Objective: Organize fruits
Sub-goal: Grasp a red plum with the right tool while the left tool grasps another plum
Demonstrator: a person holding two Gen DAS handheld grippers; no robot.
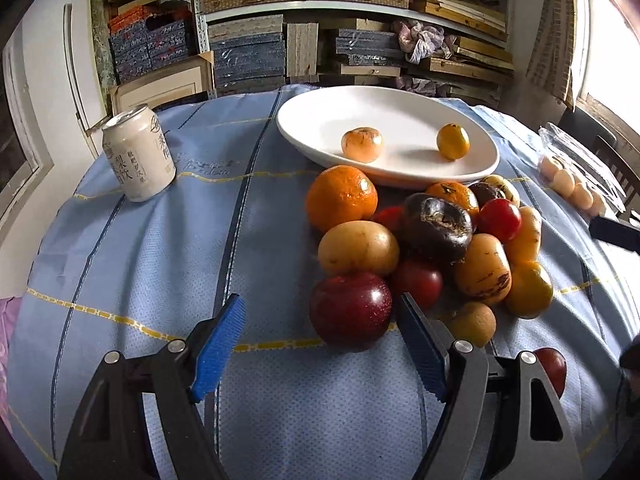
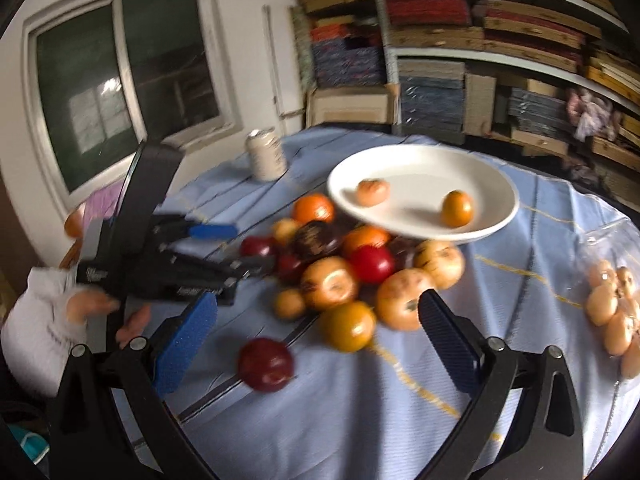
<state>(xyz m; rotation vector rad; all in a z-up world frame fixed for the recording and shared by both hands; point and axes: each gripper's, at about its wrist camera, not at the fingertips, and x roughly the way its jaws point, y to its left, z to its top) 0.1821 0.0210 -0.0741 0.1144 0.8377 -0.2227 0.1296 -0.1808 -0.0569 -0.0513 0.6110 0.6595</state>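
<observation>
A white oval plate [image 1: 390, 98] holds a pale tangerine [image 1: 361, 144] and a small yellow-orange fruit [image 1: 453, 141]. In front of it lies a pile of fruit with an orange [image 1: 341, 198], a dark purple fruit [image 1: 438, 226] and a red tomato [image 1: 500, 220]. My left gripper [image 1: 320, 300] is open around a dark red plum [image 1: 350, 310] at the pile's near edge, and its pads do not touch the plum. My right gripper [image 2: 318, 300] hangs open and empty before the pile in a blurred view. A lone red plum [image 2: 266, 364] lies just below it on the cloth.
A pale drink can [image 1: 138, 152] stands at the back left on the blue tablecloth [image 1: 160, 260]. A clear bag of small pale fruits [image 2: 612, 312] lies at the right. A hand in a white sleeve [image 2: 44, 320] holds the left gripper. Shelves of stacked boxes stand behind.
</observation>
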